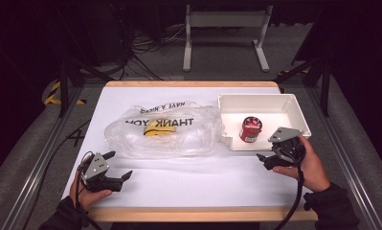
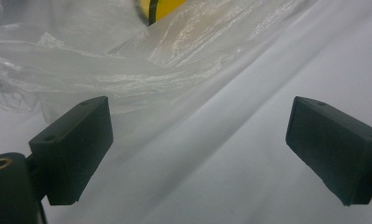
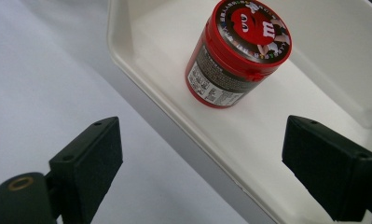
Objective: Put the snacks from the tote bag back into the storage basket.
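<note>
**Reaching for the can in the tray**

Red can (image 3: 238, 53) upright in white tray (image 1: 294, 108), right of clear bag (image 1: 164, 132). Right gripper (image 1: 267, 158) jaws spread wide, empty, just short of tray. Left gripper (image 1: 119, 167) likewise released beside bag. Probable approach stage; next: advancing over rim, straddling can.

Red-lidded candy tub (image 1: 250, 129) stands upright inside white bin (image 1: 255, 101), toward its 6 o'clock wall. Clear plastic bag (image 1: 164, 132) lies crumpled at the tub's 9 o'clock.
</note>
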The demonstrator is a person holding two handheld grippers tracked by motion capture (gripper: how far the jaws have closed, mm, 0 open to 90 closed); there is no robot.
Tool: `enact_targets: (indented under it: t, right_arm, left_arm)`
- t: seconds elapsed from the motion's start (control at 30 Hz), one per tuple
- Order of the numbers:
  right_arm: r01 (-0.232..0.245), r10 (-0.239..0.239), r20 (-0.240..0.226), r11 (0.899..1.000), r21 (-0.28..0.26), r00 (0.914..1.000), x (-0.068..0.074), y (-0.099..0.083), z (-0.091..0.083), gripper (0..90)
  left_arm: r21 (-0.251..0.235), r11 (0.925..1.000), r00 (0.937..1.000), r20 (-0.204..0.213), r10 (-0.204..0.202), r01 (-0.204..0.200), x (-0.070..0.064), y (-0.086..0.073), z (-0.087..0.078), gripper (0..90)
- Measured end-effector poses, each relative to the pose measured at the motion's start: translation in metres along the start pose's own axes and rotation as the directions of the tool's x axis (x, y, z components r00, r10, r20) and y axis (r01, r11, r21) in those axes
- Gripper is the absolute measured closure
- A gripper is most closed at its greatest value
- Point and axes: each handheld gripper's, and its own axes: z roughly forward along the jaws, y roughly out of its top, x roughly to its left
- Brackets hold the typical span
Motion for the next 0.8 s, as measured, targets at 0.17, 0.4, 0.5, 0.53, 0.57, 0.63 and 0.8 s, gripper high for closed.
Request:
enact_targets:
  t: [0.17,0.4,0.5,0.53,0.57,0.63,0.8]
  right_arm:
    - [0.000,0.000,0.013,1.000,-0.030,0.9999,0.002,-0.009,-0.002,12.1]
    - [-0.006,0.007,0.017,0.998,-0.059,0.9998,0.004,-0.028,-0.002,12.0]
    - [-0.028,0.029,0.021,0.997,-0.071,0.9993,0.005,-0.041,0.000,12.0]
    - [-0.034,0.035,0.022,0.997,-0.074,0.9991,0.005,-0.043,0.000,12.0]
    - [-0.041,0.042,0.021,0.996,-0.077,0.9989,0.006,-0.046,0.001,12.0]
    - [-0.049,0.052,0.033,0.995,-0.088,0.9981,0.007,-0.054,0.001,12.2]
    - [-0.092,0.099,0.040,0.984,-0.155,0.9943,0.007,-0.073,0.003,12.9]
  left_arm:
    - [0.000,1.0000,1.0000,-0.001,0.000,0.000,0.000,0.000,0.000,8.4]
    - [0.000,1.0000,1.0000,0.000,-0.001,0.001,0.000,0.000,0.000,8.4]
    - [0.000,1.0000,1.0000,-0.002,-0.002,0.002,0.000,0.000,0.000,8.4]
    - [0.000,1.0000,1.0000,-0.002,-0.002,0.002,0.000,0.000,0.000,8.4]
    - [0.000,1.0000,1.0000,-0.002,-0.002,0.002,0.000,0.000,0.000,8.4]
    - [0.001,1.0000,1.0000,-0.003,-0.001,0.001,0.000,0.000,0.000,8.4]
    - [0.001,1.0000,1.0000,-0.006,-0.003,0.003,0.001,0.000,0.000,8.4]
